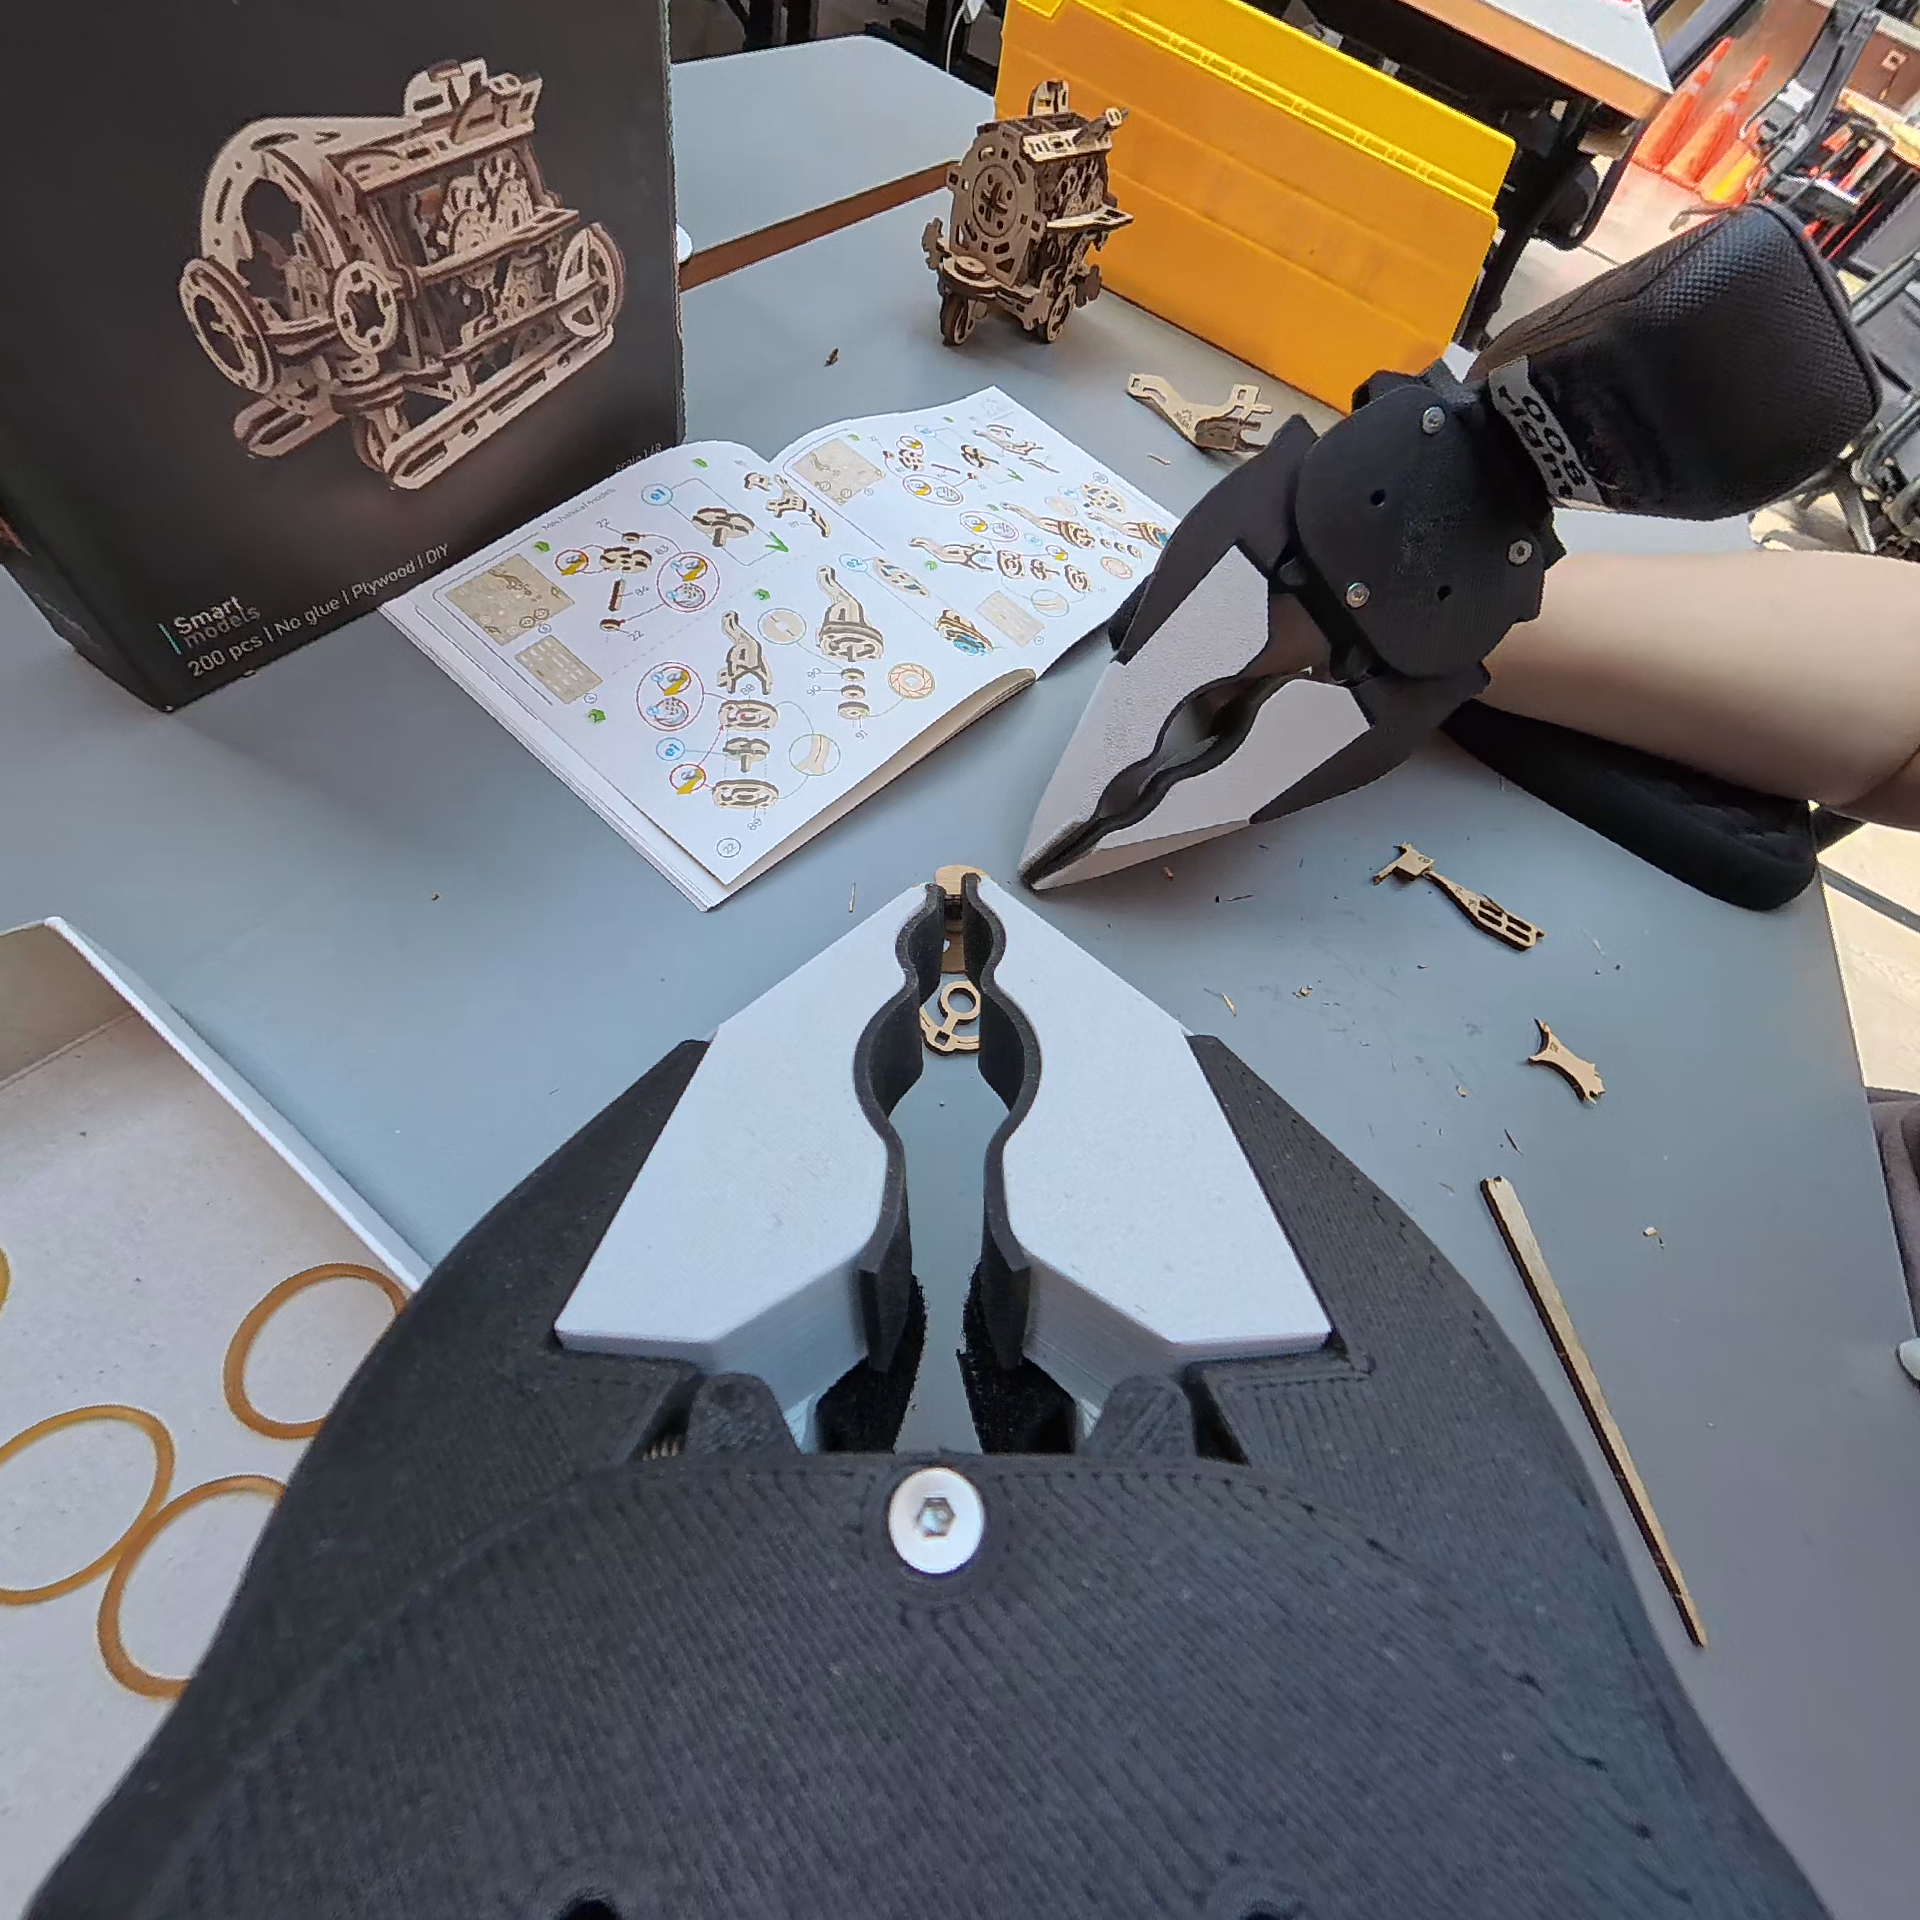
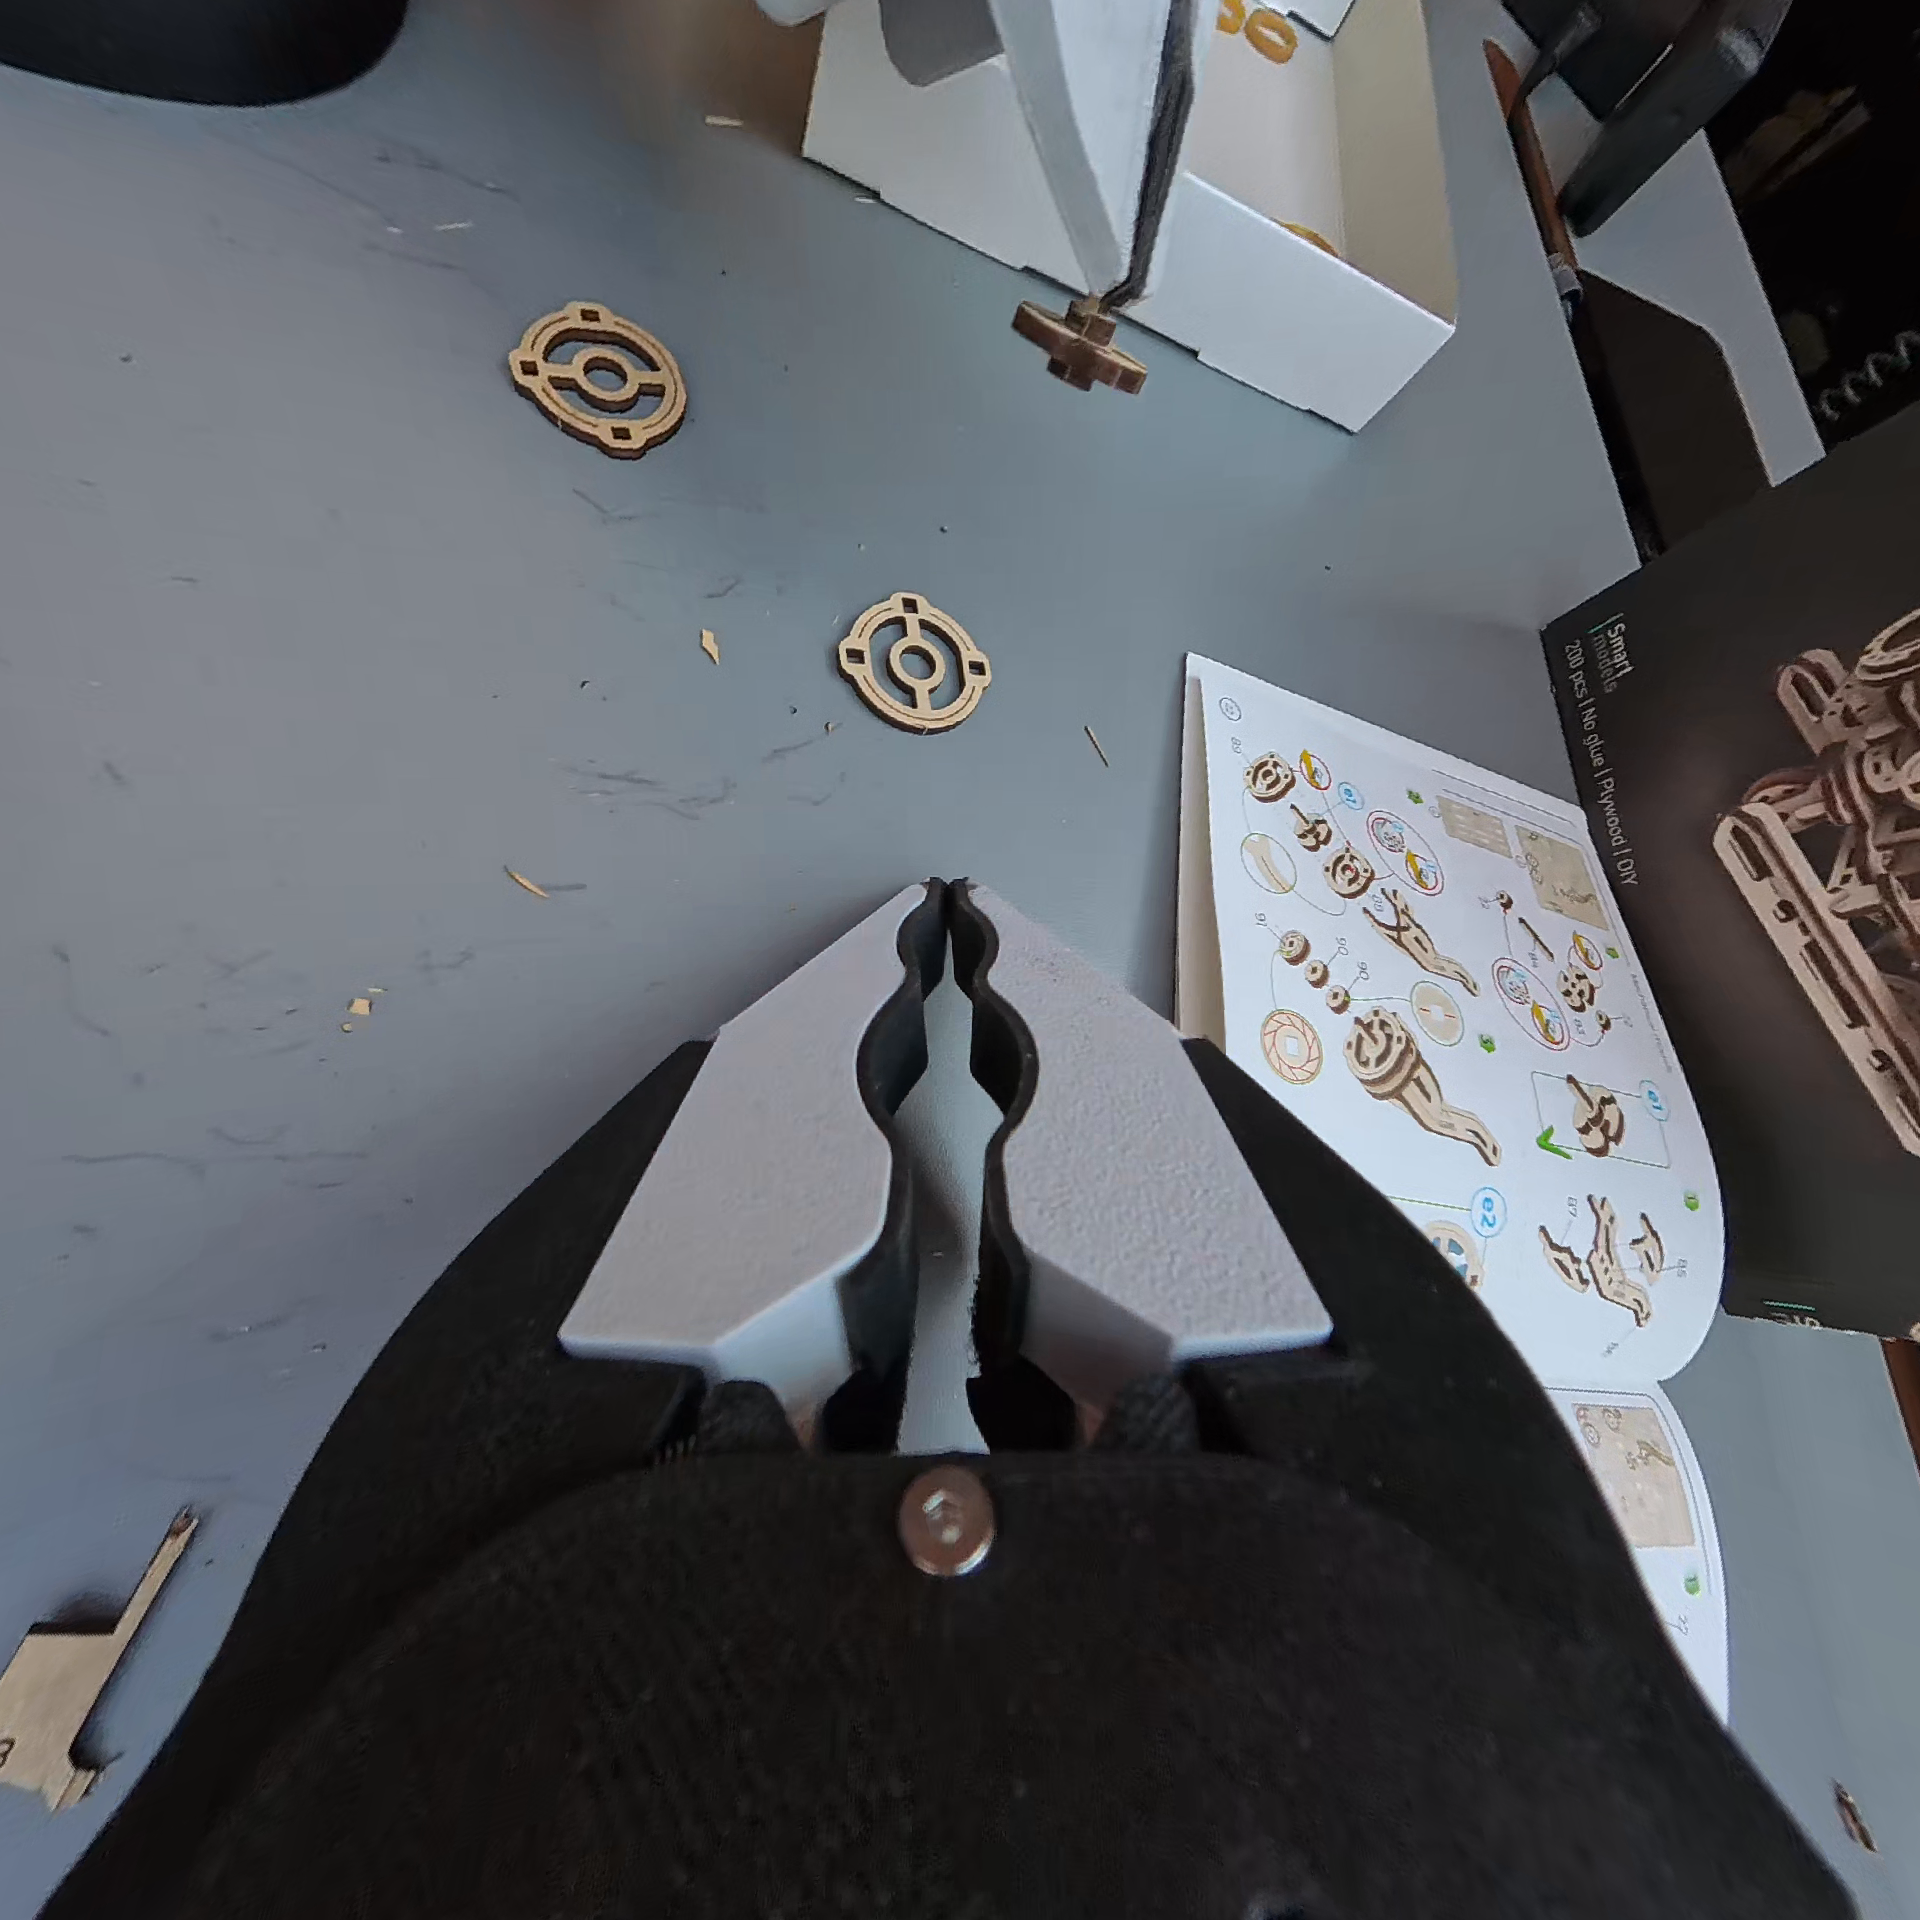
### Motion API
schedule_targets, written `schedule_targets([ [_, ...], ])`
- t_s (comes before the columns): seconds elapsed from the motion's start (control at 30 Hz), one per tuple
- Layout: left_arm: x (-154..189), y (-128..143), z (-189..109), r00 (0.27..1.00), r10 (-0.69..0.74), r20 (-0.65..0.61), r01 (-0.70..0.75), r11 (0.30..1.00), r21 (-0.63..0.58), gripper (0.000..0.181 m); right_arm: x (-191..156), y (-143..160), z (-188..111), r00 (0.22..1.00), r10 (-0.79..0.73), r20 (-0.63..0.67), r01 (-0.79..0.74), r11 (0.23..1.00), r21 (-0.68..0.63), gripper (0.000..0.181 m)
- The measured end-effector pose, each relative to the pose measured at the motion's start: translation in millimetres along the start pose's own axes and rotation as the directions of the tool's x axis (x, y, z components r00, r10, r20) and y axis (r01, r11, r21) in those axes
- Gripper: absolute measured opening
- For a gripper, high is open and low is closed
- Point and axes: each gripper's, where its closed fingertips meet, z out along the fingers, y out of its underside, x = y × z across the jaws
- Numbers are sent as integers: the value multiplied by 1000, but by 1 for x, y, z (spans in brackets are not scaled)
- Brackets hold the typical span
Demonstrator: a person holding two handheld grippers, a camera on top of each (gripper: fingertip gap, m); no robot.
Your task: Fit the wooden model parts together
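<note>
Two ring parts wait while my left gripper [image 1: 954, 902] pinches a small axle piece [image 1: 951, 1013].

My right gripper [image 2: 948, 885] is closed on nothing, tips low over the desk [image 2: 364, 831]. Both rings lie flat above it in the right wrist view; the nearer ring [image 2: 914, 663] sits centre-frame. I'd part the fingers, nip its rim squarely, then line its hole up with the axle.
</note>
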Motion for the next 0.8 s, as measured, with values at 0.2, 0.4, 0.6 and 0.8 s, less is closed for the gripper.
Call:
schedule_targets([
  [0.2,0,2,1,1000,-4,-2,4,1000,-9,0,-1,-1,0,997,-74,-27,74,997,-4,0],
  [0.4,1,4,3,1000,-2,-4,2,1000,-20,0,-1,-1,0,995,-92,-33,92,996,-5,0],
  [0.6,1,14,8,1000,9,-3,-9,997,-72,0,-1,-1,0,996,-86,-30,86,996,-1,0],
  [0.8,1,19,11,999,39,8,-38,994,-102,0,-1,-1,0,996,-84,-29,84,997,1,0],
])
